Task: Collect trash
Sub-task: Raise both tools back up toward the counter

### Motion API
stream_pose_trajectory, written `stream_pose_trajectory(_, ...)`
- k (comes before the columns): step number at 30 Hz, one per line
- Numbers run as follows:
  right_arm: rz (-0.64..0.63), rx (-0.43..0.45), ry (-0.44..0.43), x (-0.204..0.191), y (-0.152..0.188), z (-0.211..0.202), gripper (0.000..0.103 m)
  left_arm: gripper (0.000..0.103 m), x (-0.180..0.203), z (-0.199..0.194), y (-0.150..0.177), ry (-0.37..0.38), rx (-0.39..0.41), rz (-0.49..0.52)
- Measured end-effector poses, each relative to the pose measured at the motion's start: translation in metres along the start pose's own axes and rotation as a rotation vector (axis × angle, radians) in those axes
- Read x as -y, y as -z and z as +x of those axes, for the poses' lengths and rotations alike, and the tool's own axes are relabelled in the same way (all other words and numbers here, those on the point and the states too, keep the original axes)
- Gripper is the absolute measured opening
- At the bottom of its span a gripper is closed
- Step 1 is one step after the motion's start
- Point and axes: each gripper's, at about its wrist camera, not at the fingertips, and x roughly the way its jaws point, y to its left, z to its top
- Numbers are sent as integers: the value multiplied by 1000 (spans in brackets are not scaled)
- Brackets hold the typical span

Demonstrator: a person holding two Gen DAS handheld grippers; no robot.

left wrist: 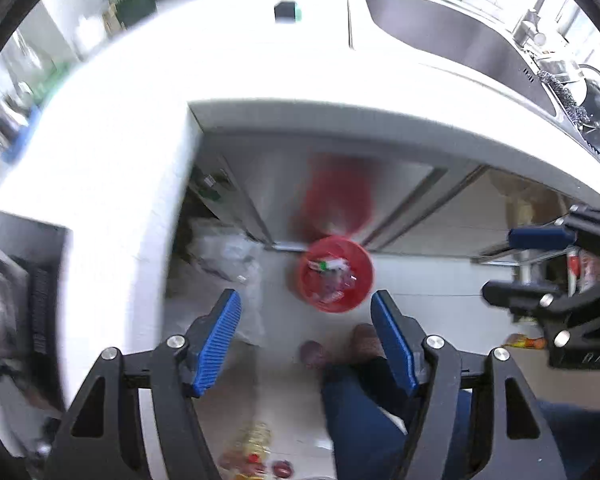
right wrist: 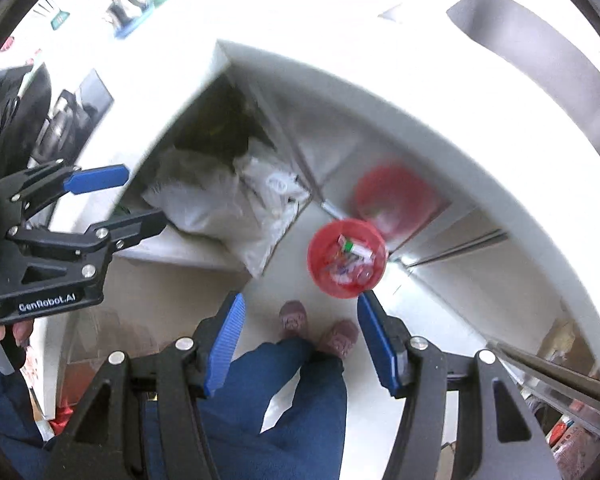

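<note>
A red bin (left wrist: pixel 335 275) stands on the floor below the white counter, with several scraps of trash (left wrist: pixel 332 270) inside. It also shows in the right wrist view (right wrist: pixel 346 257). My left gripper (left wrist: pixel 306 322) is open and empty, high above the floor, with the bin between and beyond its fingertips. My right gripper (right wrist: pixel 300 322) is open and empty, also high above the bin. Each gripper shows in the other's view: the right one (left wrist: pixel 540 260) at the right edge, the left one (right wrist: pixel 112 196) at the left edge, both with jaws apart.
A white L-shaped counter (left wrist: pixel 112 152) wraps around the corner, with a steel sink (left wrist: pixel 460 36) at the back right. White plastic bags (right wrist: pixel 228 200) lie under the counter. The person's legs and slippers (right wrist: pixel 300 320) stand on the floor. Clutter sits at the counter's far edge (left wrist: pixel 132 8).
</note>
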Motion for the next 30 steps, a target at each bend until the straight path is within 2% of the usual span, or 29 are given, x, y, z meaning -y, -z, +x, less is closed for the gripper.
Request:
stream_pose_trajectory(1, 3, 18, 4, -1, -2, -11, 56, 66, 2, -12, -3, -20, 17, 14)
stream_pose_trajectory(4, 2, 55, 2, -3, -7, -33, 56, 66, 3, -42, -10, -13, 62, 25)
stream_pose_trajectory(9, -60, 143, 30, -11, -14, -73, 56, 66, 0, -96, -21, -50, 182, -38)
stream_pose_trajectory(11, -85, 193, 49, -11, -18, -90, 61, 66, 1, -112, -24, -55, 223, -45)
stream_pose_trajectory(12, -90, 211, 52, -11, -18, -96, 61, 68, 2, -121, -26, -67, 240, -42)
stream_pose_trajectory(13, -97, 235, 53, -10, -21, -104, 61, 74, 3, -128, -29, -92, 259, -38)
stream_pose_trajectory(15, -109, 266, 57, -13, -26, -114, 62, 77, 1, -138, -33, -138, 302, -30)
stream_pose_trajectory(19, -122, 326, 61, -19, -36, -129, 62, 80, -9, -144, -42, -184, 285, -72)
stream_pose_trajectory(22, -126, 343, 56, -22, -46, -136, 63, 80, -13, -149, -52, -153, 299, -72)
stream_pose_trajectory(23, -129, 347, 61, -22, -48, -137, 66, 80, -13, -150, -56, -157, 303, -68)
stream_pose_trajectory(27, -122, 362, 72, -19, -59, -138, 68, 80, -15, -149, -72, -165, 312, -44)
stream_pose_trajectory(30, -99, 372, 76, -13, -71, -136, 74, 81, -20, -144, -87, -144, 312, -27)
